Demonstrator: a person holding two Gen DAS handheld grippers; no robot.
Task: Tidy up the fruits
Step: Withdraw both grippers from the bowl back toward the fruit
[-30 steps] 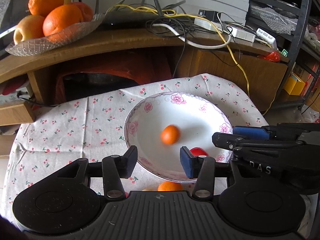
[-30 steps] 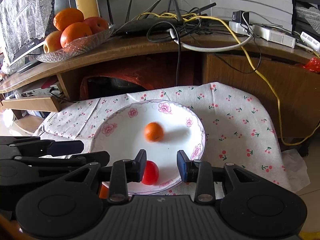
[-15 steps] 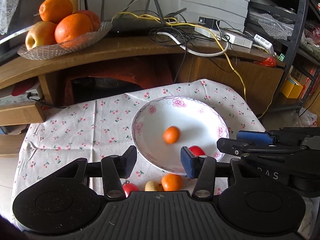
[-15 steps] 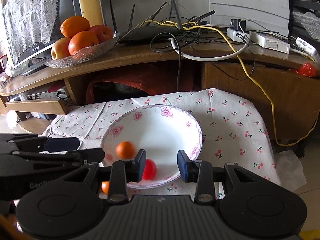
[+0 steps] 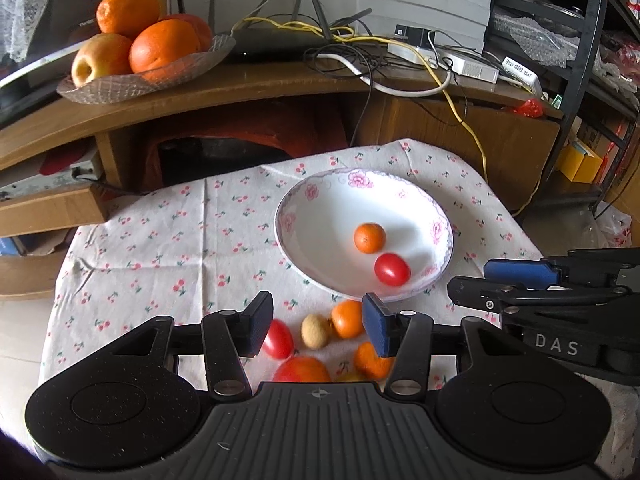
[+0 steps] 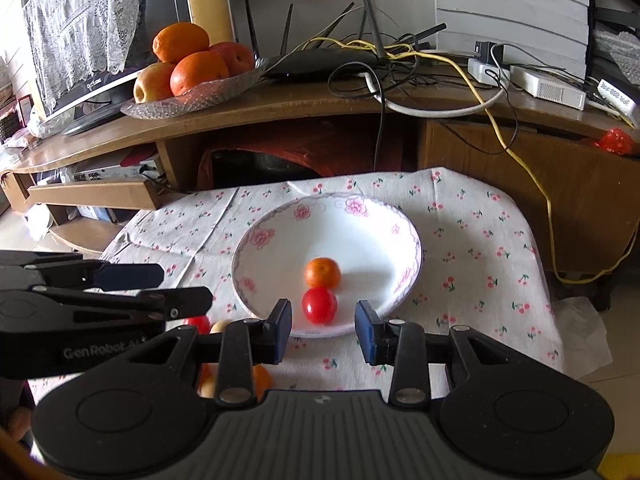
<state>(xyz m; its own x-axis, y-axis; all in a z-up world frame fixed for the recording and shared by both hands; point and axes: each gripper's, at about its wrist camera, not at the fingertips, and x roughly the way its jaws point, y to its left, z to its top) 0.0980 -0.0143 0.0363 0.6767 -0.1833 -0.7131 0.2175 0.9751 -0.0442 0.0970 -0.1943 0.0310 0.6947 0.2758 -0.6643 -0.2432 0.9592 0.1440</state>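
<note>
Two fruits sitting in the flowered bowl point(image 5: 434, 204), more waiting on the table point(image 5: 160, 248).
A small orange point(image 5: 369, 237) is touching a red tomato point(image 5: 392, 269) inside the bowl. The left gripper point(image 5: 316, 322) and right gripper point(image 6: 323, 330) are both hovering with jaws spread, pinching nothing, above loose fruits point(image 5: 316, 330) on the cloth.

left wrist: looks forward and down, close above cherry-print tablecloth point(image 5: 160, 248) | right wrist: same tilt, alongside | shared: white flower-rimmed ceramic bowl point(image 5: 320, 208) point(image 6: 372, 220), curved wooden shelf point(image 5: 240, 88) point(image 6: 300, 100)
</note>
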